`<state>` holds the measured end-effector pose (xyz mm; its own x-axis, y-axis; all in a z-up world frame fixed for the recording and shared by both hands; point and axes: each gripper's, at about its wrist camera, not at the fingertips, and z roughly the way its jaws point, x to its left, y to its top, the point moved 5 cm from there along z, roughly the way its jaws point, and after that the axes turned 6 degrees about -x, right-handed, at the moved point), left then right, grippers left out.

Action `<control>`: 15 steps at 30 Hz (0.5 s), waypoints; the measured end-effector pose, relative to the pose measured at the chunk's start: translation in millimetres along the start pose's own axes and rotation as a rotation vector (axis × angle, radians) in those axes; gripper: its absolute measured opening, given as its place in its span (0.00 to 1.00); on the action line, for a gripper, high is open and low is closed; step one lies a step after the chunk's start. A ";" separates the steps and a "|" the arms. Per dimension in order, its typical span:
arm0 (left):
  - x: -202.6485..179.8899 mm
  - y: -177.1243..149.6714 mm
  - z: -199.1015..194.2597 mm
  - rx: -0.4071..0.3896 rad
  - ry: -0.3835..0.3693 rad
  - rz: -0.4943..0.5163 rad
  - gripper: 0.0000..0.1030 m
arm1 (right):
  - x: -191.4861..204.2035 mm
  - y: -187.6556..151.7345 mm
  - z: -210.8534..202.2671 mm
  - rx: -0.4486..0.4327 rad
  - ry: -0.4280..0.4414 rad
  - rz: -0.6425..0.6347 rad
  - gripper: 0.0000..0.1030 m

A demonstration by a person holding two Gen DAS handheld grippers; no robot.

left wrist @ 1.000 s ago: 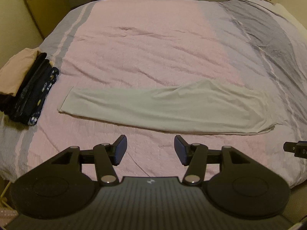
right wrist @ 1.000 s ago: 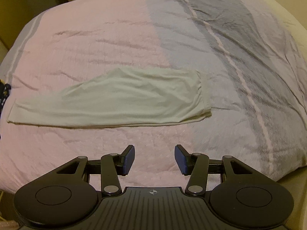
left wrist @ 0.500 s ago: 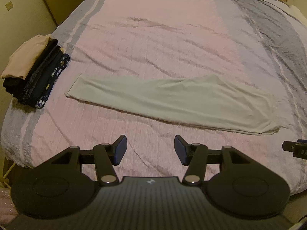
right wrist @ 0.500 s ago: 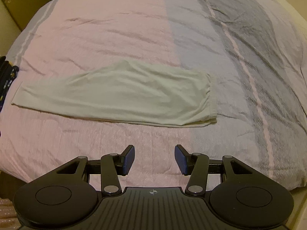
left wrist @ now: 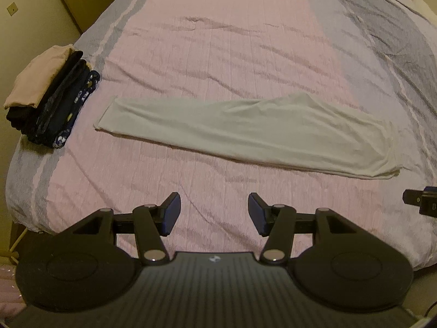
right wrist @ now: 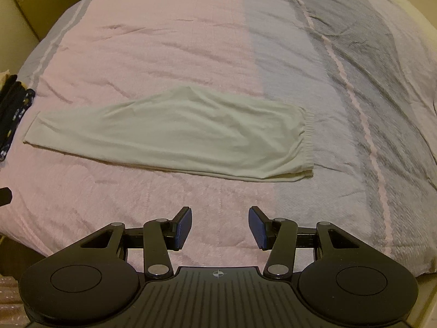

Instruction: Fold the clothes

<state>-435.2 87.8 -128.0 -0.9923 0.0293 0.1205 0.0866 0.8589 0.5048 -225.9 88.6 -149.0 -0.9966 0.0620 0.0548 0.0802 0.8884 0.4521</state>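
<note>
A pair of pale grey-green trousers (left wrist: pixel 245 131) lies flat on the bed, folded lengthwise into one long strip, leg end to the left and elastic waistband to the right; it also shows in the right wrist view (right wrist: pixel 177 136). My left gripper (left wrist: pixel 214 213) is open and empty, held above the bed's near edge, short of the trousers. My right gripper (right wrist: pixel 220 227) is open and empty, also near the front edge, below the waistband end. The right gripper's tip (left wrist: pixel 420 201) shows at the right edge of the left wrist view.
A stack of folded clothes (left wrist: pixel 46 95), beige on top and dark ones below, sits at the bed's left edge. The bed cover (left wrist: pixel 218 41) is pink with grey stripes (right wrist: pixel 355 54). Cupboard doors stand at the far left.
Both grippers have pulled back and risen away from the trousers, so more of the bed and its near edge is in view. The trousers have not moved. Both stay open.
</note>
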 end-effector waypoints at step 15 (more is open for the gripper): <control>50.8 -14.5 10.2 0.040 0.012 -0.137 0.49 | 35.8 0.9 18.9 0.033 0.036 -0.059 0.49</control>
<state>-487.7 82.0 -137.8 -0.9934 -0.0959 0.0635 -0.0535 0.8742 0.4826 -261.9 100.2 -163.5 -0.9981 -0.0062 0.0610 0.0204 0.9047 0.4255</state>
